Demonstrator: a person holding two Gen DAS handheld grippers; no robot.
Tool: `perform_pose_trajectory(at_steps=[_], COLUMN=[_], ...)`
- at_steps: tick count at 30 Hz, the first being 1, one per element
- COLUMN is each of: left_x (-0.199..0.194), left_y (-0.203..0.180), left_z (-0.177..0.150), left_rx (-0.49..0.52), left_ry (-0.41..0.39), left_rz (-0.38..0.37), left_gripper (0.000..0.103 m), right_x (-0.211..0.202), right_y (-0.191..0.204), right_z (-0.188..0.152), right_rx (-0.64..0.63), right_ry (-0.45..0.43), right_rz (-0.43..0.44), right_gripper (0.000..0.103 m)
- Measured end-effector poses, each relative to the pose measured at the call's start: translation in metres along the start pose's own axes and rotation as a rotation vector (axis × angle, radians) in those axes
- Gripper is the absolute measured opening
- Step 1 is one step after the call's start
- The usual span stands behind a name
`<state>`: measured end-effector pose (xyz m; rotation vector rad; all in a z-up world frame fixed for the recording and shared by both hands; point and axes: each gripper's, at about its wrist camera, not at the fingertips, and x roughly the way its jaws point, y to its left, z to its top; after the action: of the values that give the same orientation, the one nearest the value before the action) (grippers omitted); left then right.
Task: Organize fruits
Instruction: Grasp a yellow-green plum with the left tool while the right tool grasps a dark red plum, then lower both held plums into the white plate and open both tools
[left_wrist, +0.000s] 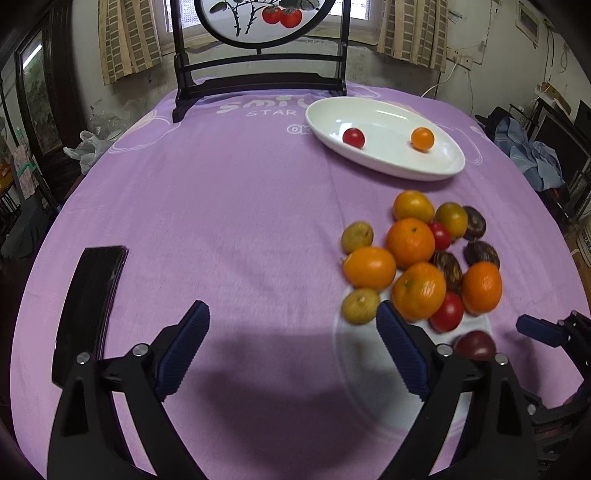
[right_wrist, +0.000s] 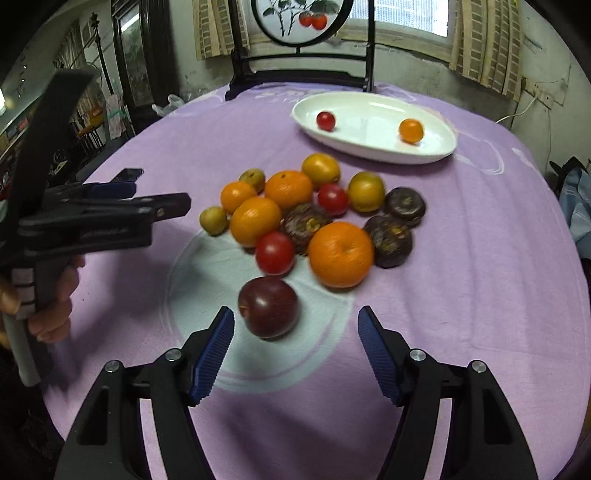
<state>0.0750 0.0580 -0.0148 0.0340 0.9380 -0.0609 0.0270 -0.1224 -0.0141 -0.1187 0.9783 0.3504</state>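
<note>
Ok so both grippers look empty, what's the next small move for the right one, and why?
Probably ease the right gripper forward around the dark red plum. Its jaws stand open and empty, and the plum lies nearest, apart from the pile's front edge. The white oval dish so far holds only a cherry tomato and a small orange fruit.

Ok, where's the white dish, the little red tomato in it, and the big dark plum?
white dish (right_wrist: 436, 153), right wrist view, its near rim.
little red tomato (right_wrist: 325, 120), right wrist view, its middle.
dark plum (right_wrist: 268, 307), right wrist view, its shiny front.

The purple tablecloth (left_wrist: 221, 192) reads "smil" above "STAR", partly hidden by the plate (left_wrist: 443, 162)
</note>
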Motion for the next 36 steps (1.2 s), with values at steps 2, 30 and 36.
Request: perform_pose_trajectory(at_steps=[2, 30, 36], left_x=[-0.001, 0.047, 0.043], left_y=[0.001, -0.039, -0.045], left_z=[-0.007, 0.009, 0.007], left_rx=[0.008, 0.105, 0.135], left_ry=[0.001, 0.099, 0.102], left_rz=[0.002, -0.063, -0.075], left_gripper=[0.090, 0.048, 0.025], right_x=[0.008, -0.016, -0.021], right_y=[0.007, -0.032, -0.031], right_z=[0.000, -0.034, -0.034], right_rx=[-0.007, 0.097, 0.102], right_ry=[0.019, -0.039, -0.058], right_rz=[-0.007, -0.003, 0.008], right_gripper=[0.070, 0.040, 0.040])
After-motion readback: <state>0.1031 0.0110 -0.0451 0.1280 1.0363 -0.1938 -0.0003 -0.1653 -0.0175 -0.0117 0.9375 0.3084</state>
